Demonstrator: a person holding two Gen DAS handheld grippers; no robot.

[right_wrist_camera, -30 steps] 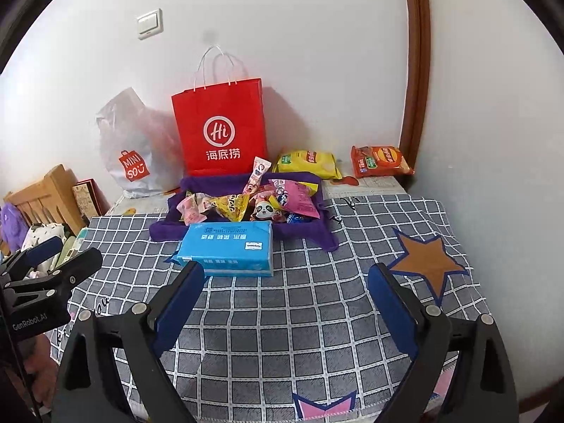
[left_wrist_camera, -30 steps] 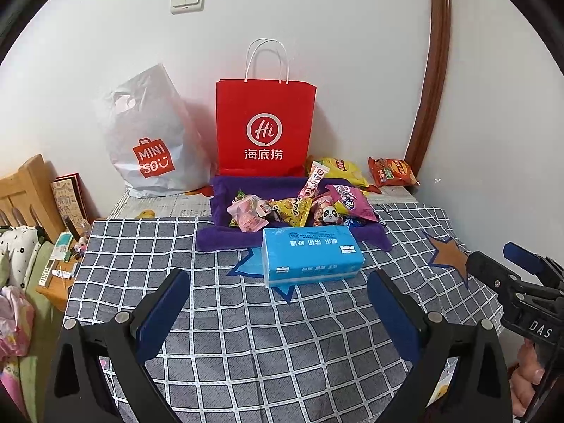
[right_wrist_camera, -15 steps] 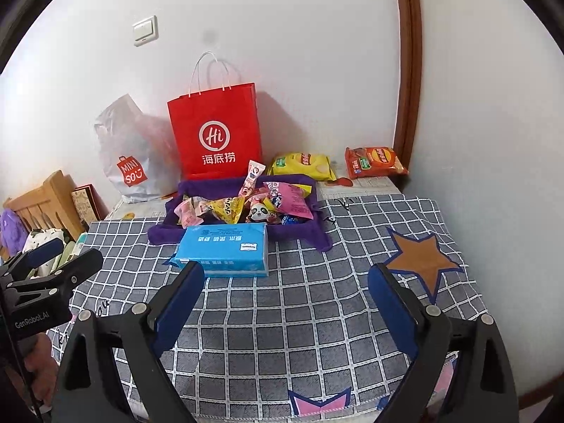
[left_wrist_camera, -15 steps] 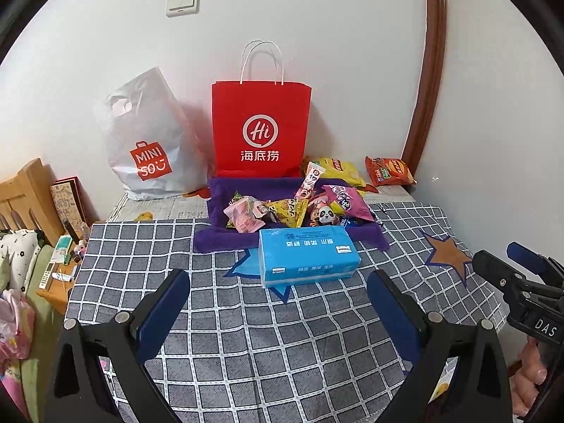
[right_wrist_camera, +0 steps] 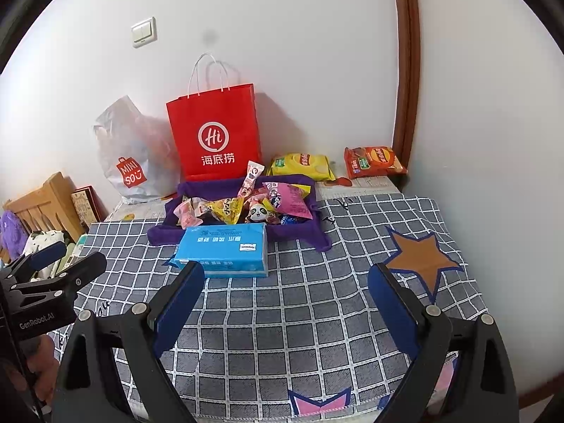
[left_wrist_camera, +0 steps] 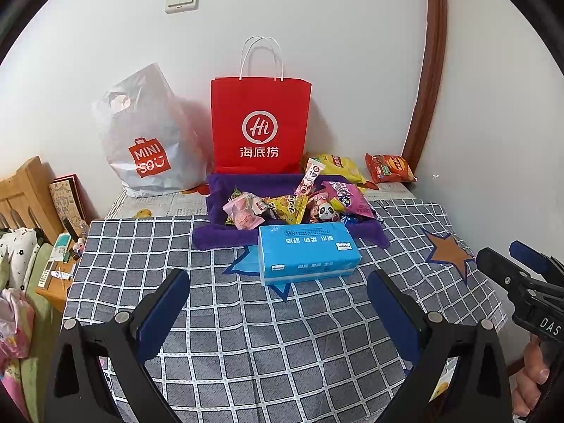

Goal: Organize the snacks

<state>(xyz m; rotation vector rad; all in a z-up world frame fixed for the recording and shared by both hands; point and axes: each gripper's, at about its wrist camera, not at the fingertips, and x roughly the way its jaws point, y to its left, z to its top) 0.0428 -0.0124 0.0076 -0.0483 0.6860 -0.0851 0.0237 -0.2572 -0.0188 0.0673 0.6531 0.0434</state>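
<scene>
Checked grey cloth with star patches [left_wrist_camera: 246,335] covers the worktop from its near edge almost to the wall, soft and slightly rumpled. Against the wall at the far edge stand 2 bags: a crinkled silvery plastic bag [left_wrist_camera: 148,137] toward the far left corner and a stiff red paper bag [left_wrist_camera: 261,123] with white cord handles beside it. Just in front of the red bag lies a purple cloth tray [left_wrist_camera: 218,236], limp-walled and fuzzy, heaped with small glossy snack packets [left_wrist_camera: 292,204] in pink, yellow and panda print. Touching its near wall sits a blue tissue pack [left_wrist_camera: 306,252], a smooth rectangular block in shiny film. Behind the tray's right side, near the far right corner, 2 puffy foil bags rest outside it: a yellow crisp bag [left_wrist_camera: 338,167] and an orange crisp bag [left_wrist_camera: 389,167].

By my judgement the sorting has barely begun; most packets are piled in the tray, and the 2 crisp bags and the jumble itself are left to deal with.

Both tools hover over the near edge, well short of the snacks. The left tool [left_wrist_camera: 278,303] has its blue pads wide apart with nothing between them; the right tool [right_wrist_camera: 285,299] is likewise spread wide and empty.
</scene>
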